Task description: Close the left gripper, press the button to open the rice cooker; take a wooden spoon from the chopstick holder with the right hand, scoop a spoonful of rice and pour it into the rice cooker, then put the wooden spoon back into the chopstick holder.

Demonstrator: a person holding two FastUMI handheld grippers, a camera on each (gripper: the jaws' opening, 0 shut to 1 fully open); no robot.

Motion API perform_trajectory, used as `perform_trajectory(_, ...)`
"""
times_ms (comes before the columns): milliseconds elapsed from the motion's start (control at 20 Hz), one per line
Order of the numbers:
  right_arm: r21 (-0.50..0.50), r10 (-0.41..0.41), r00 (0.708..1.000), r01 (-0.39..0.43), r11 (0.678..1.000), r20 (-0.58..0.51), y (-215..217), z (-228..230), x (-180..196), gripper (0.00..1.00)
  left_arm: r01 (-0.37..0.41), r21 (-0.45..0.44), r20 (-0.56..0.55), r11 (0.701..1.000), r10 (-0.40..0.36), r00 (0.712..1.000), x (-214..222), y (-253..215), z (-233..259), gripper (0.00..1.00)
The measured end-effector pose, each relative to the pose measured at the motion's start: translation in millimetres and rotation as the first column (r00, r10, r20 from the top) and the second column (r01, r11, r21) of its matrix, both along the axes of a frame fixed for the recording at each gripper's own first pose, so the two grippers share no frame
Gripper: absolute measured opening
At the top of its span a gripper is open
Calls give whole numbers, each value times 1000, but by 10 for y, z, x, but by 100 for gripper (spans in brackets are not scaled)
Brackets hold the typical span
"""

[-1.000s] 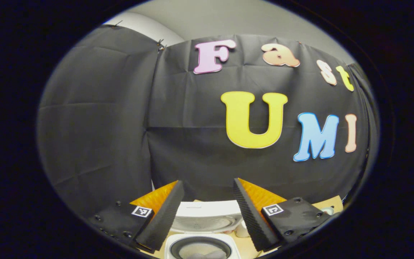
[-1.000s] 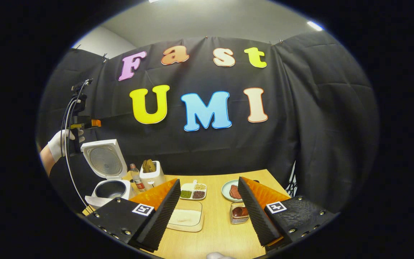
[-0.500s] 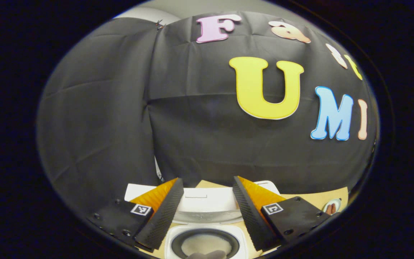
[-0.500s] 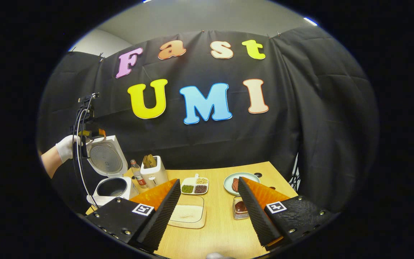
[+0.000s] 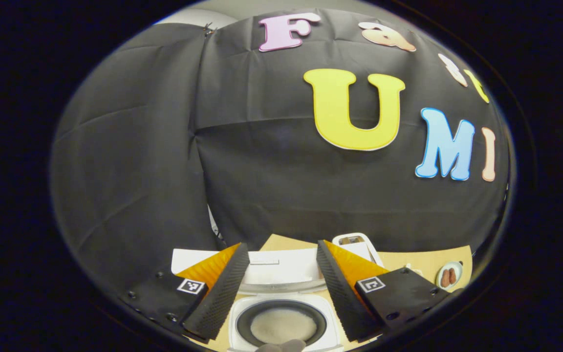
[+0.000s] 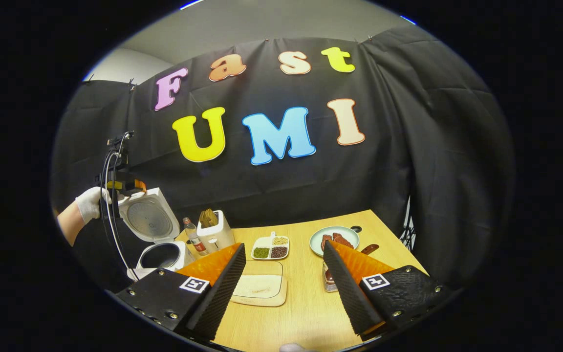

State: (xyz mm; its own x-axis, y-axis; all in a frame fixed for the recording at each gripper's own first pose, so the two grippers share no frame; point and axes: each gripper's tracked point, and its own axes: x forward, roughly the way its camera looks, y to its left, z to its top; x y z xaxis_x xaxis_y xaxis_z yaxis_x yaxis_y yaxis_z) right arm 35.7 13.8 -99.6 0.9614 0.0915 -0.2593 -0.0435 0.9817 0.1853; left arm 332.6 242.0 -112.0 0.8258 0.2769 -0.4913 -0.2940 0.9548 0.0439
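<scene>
Your left gripper (image 5: 280, 288) is hanging with its jaws spread apart above one rice cooker (image 5: 281, 325), whose lid (image 6: 148, 220) is standing open. Just right of it are sitting one bottle (image 6: 194, 237), then one chopstick holder (image 6: 216, 232) with wooden spoons (image 6: 208, 217), one sectioned dish (image 6: 270, 248) and one rice tray (image 6: 260, 289). Your right gripper (image 6: 286, 286) is hovering released, holding nothing, over the table (image 6: 306, 313).
</scene>
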Motion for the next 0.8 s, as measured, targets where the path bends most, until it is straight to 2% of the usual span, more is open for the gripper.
perform_trajectory(150, 23, 7, 1000, -7, 1000, 7, -2, 24, -60, 98, 16, -9, -41, 1000, -16, 999, -35, -23, -55, 96)
perform_trajectory(200, 29, 8, 1000, -8, 1000, 7, -5, 7, -80, 93, 17, -14, -52, 1000, -18, 999, -40, -18, -62, 96)
perform_trajectory(250, 35, 15, 1000, -15, 999, 7, -1, -3, -98, 98, 24, -14, -67, 1000, -25, 997, -30, -37, -52, 98)
perform_trajectory(300, 41, 12, 1000, -12, 999, 3, -14, -24, -113, 98, 27, -15, -73, 1000, -28, 997, -22, -20, -52, 99)
perform_trajectory(350, 50, 17, 1000, -17, 999, 4, -18, -31, -129, 98, 34, -9, -79, 999, -35, 996, -17, -34, -45, 96)
perform_trajectory(550, 68, 17, 1000, -16, 998, -4, -62, -64, -176, 98, 27, -7, -34, 1000, -27, 999, -36, -40, -13, 100)
perform_trajectory(800, 60, 18, 1000, -18, 998, -7, -77, -77, -205, 98, 26, 4, 1, 1000, -26, 1000, -16, -10, 5, 99)
